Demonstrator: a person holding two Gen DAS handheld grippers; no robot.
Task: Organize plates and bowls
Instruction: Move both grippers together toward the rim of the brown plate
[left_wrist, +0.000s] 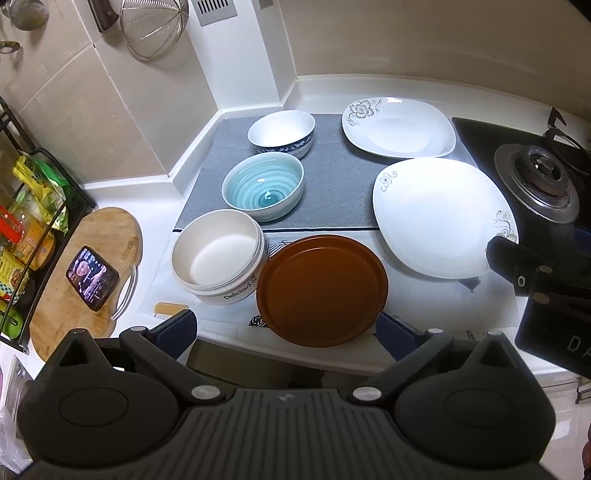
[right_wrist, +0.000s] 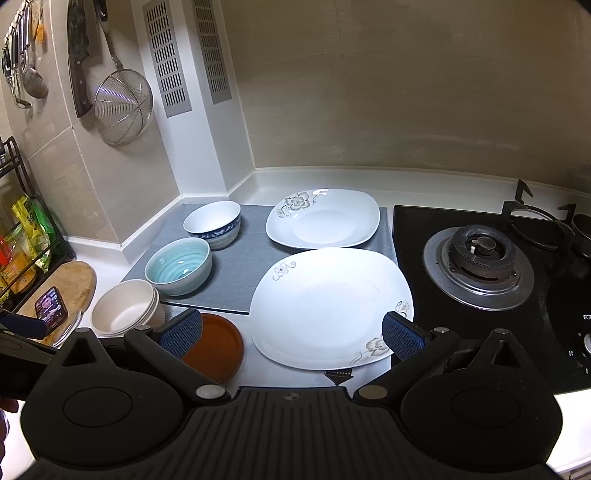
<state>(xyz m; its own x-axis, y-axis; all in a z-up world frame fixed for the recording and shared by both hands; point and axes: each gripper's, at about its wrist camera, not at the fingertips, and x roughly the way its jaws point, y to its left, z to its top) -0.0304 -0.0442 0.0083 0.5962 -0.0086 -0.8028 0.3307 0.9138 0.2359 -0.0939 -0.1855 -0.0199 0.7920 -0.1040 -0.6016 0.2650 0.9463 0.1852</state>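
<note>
A brown round plate (left_wrist: 322, 290) (right_wrist: 218, 347) lies at the counter's front edge, between my open left gripper's (left_wrist: 288, 332) fingers but farther out. Left of it stands a cream bowl (left_wrist: 218, 254) (right_wrist: 125, 308). On the grey mat (left_wrist: 340, 177) (right_wrist: 236, 280) sit a teal bowl (left_wrist: 263, 186) (right_wrist: 178, 266) and a blue-patterned white bowl (left_wrist: 281, 133) (right_wrist: 212, 223). A large white floral plate (left_wrist: 443, 218) (right_wrist: 328, 308) lies right of the mat, a smaller floral plate (left_wrist: 399, 127) (right_wrist: 323, 218) behind it. My right gripper (right_wrist: 291, 334) hangs open over the large plate's near edge.
A black gas hob with a burner (left_wrist: 535, 181) (right_wrist: 480, 258) lies to the right. A wooden cutting board (left_wrist: 85, 273) with a phone (left_wrist: 92, 277) (right_wrist: 51, 308) lies left, beside a black rack of packets (left_wrist: 33, 206). A strainer (right_wrist: 122, 107) and cleaver hang on the wall.
</note>
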